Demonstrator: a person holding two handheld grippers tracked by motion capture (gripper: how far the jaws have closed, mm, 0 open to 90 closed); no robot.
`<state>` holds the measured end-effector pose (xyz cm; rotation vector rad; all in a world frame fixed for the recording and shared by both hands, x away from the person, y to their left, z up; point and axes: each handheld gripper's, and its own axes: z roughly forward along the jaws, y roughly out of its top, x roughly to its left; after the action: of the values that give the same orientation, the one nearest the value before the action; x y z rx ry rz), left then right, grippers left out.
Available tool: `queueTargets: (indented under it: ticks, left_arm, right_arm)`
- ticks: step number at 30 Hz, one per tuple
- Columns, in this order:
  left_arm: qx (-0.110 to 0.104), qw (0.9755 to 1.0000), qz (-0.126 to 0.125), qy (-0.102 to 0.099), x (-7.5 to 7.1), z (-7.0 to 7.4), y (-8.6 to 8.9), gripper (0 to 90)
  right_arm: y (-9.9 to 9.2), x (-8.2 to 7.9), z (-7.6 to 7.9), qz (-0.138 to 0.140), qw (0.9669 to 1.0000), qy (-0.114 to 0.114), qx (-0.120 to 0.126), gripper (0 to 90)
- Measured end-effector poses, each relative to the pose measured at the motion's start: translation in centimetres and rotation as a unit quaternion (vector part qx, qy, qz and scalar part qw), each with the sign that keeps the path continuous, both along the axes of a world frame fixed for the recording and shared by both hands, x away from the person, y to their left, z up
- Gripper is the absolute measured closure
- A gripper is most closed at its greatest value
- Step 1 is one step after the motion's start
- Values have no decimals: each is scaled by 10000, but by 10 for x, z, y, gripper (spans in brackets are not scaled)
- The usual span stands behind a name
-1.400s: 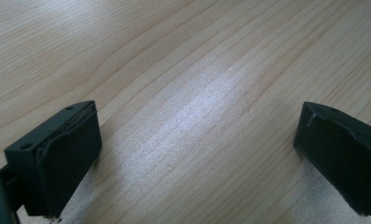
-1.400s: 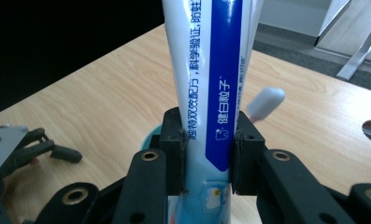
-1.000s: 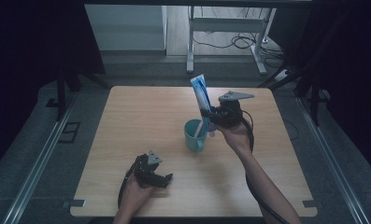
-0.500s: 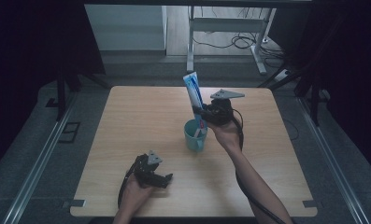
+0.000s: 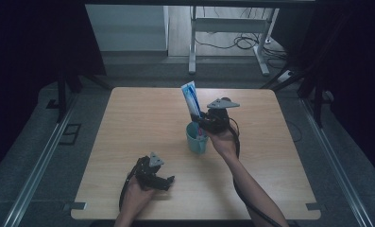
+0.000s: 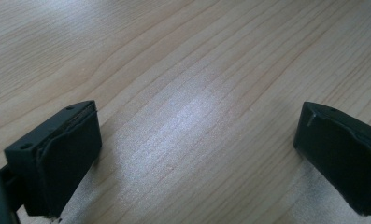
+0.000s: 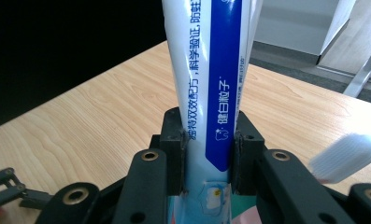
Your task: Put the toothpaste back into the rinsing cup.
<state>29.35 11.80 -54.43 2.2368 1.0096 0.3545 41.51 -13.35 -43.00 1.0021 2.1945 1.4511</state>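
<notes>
one toothpaste tube (image 5: 191, 98) upright (slightly tilted), crimp up, over cup (image 5: 196, 139)

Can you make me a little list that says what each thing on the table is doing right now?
toothpaste tube: upright, blue and white, pinched between the jaws of the right gripper, its bottom end over the cup
cup: teal, standing near the middle of the table
toothbrush: white head beside the tube
left gripper: jaws wide apart, holding nothing, low over bare wood
table: light wood
</notes>
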Motion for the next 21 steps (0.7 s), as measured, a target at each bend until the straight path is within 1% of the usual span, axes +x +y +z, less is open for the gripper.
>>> queueTargets:
  ticks: [11, 17, 21]
  left_arm:
    - [-10, 10000, 3, -3, 0, 0, 0, 10]
    - [-9, 10000, 6, -5, 0, 0, 0, 10]
    - [-4, 10000, 2, -5, 0, 0, 0, 10]
  right_arm:
    - [3, -2, -23, -11, 10000, 47, -32, 709]
    - [3, -3, -31, -23, 9999, 98, -3, 706]
    - [4, -4, -36, -30, 9999, 82, -57, 701]
